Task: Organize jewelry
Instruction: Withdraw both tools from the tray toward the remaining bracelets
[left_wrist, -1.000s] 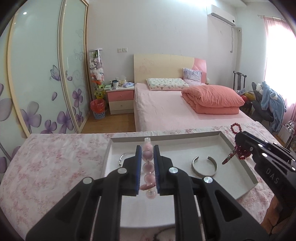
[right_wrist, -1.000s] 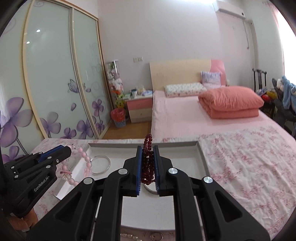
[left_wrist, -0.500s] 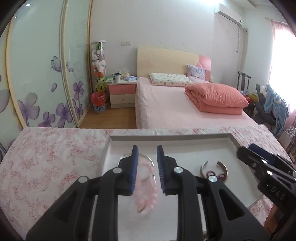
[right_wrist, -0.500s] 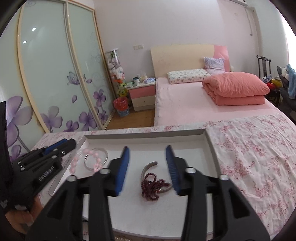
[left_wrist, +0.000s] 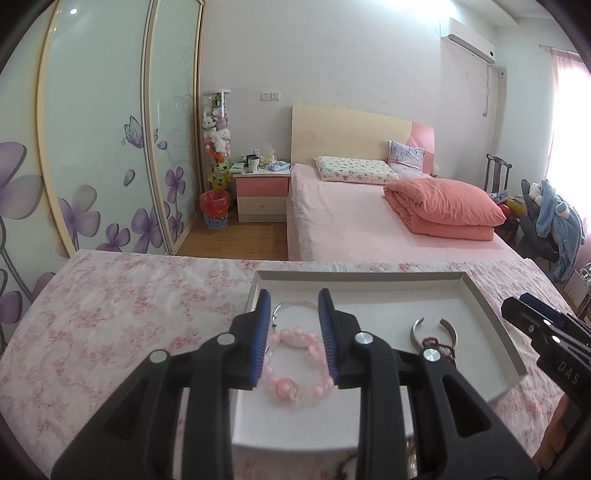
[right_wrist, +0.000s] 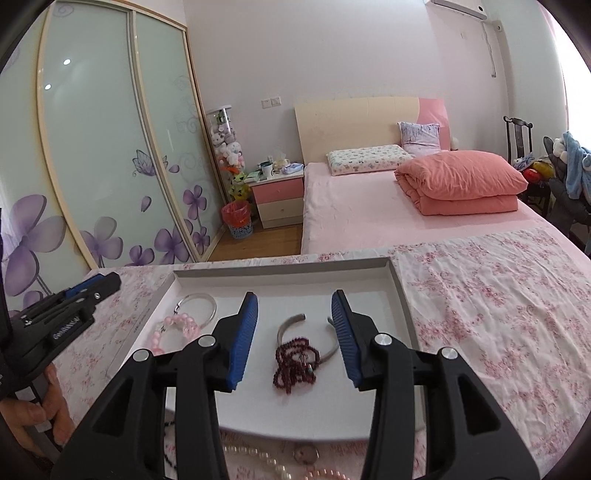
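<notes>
both bracelets got dropped: left gripper (left_wrist: 293, 332) jaws just opened off the pink bead bracelet (left_wrist: 295, 365), right gripper (right_wrist: 294, 332) wide over the dark red bead strand (right_wrist: 295, 363), both in the shallow white tray (right_wrist: 400, 295). light, floppy, rolly; pinch across the beads.

Both my grippers let go: the left gripper (left_wrist: 293, 334) opens, pink bracelet (left_wrist: 295, 365) lying below it; the dark red beads (right_wrist: 295, 363) (once clamped) rest beneath the right gripper (right_wrist: 294, 332).

Bright daylight, blown-out window (left_wrist: 570, 122) at right, fisheye-bent edges, sharp focus.
</notes>
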